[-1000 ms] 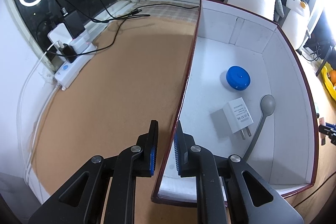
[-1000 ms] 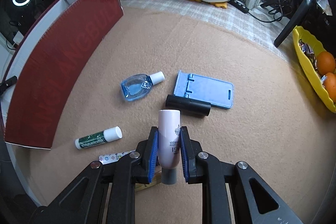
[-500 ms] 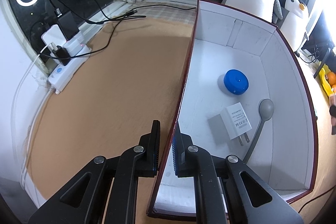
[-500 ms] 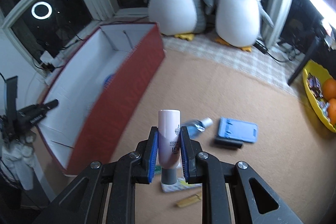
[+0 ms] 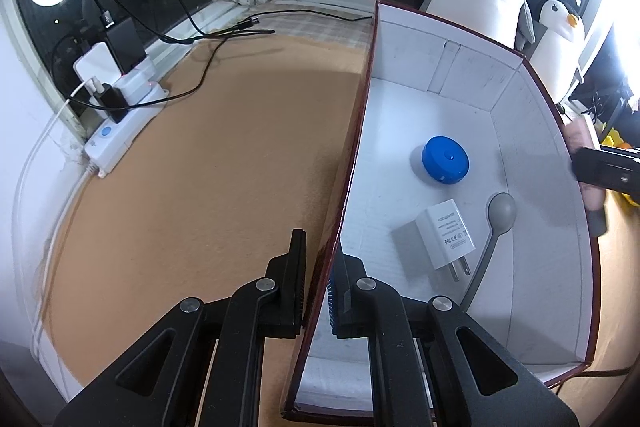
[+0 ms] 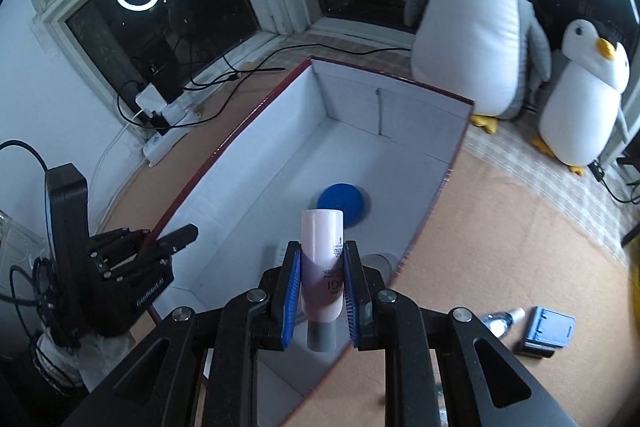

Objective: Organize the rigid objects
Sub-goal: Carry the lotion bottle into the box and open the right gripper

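At the far left of the tan table (image 5: 208, 187), a white power strip (image 5: 120, 119) with plugged-in chargers sits under the window, well apart from the work. Next comes the left gripper (image 5: 318, 291), its jaws closed together on the near side wall of the open box (image 5: 540, 227), one pad outside and one inside, so the box is pinned in place. Inside, on the white floor, lie a round blue lid (image 5: 445, 159), a white USB charger (image 5: 446, 229) just beside it, and a grey spoon (image 5: 490, 239) running along the right wall.

Further right, the right gripper (image 6: 319, 297) is clamped on a pale pink cosmetic tube (image 6: 322, 267), grey cap toward the camera, and the tube hangs above the box's near end, over the floor. Still out on the table at the right are a small clear bottle (image 6: 502, 321) and a blue phone stand (image 6: 550, 329), with two plush penguins (image 6: 480, 23) behind.

The step in hand looks like dropping the tube into the box. To do it well, the tube should be carried down low over a bare patch of floor, probably the stretch between the left wall and the charger, so it lands flat rather than bouncing onto the lid or spoon. The pads should part only once the tube is close to the floor. The left grip should hold the wall steady without bending it.
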Motion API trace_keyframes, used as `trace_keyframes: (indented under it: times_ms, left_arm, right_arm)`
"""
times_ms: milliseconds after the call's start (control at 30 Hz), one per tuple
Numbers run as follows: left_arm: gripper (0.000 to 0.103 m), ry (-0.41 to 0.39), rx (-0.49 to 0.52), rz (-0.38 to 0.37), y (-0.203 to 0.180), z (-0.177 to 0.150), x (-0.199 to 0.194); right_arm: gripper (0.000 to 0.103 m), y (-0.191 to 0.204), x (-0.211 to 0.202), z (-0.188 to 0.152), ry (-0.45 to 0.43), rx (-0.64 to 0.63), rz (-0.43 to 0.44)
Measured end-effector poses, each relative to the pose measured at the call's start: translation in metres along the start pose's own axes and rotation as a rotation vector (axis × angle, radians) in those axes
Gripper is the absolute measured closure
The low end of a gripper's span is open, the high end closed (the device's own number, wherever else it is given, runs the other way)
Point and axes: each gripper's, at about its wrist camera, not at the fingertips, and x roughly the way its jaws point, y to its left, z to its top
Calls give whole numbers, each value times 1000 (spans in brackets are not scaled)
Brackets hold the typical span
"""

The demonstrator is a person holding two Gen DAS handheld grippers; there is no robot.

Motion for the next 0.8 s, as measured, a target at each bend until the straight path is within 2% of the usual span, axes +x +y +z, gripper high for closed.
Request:
trace_keyframes:
  times_ms: [433, 800]
  left_arm:
    - [95, -7, 4, -8, 0, 0, 1]
    - [95, -5, 5, -12, 0, 0, 2]
  right_arm:
    - [85, 27, 55, 30, 89, -20, 21]
    - [85, 30, 81, 34, 132, -13, 11]
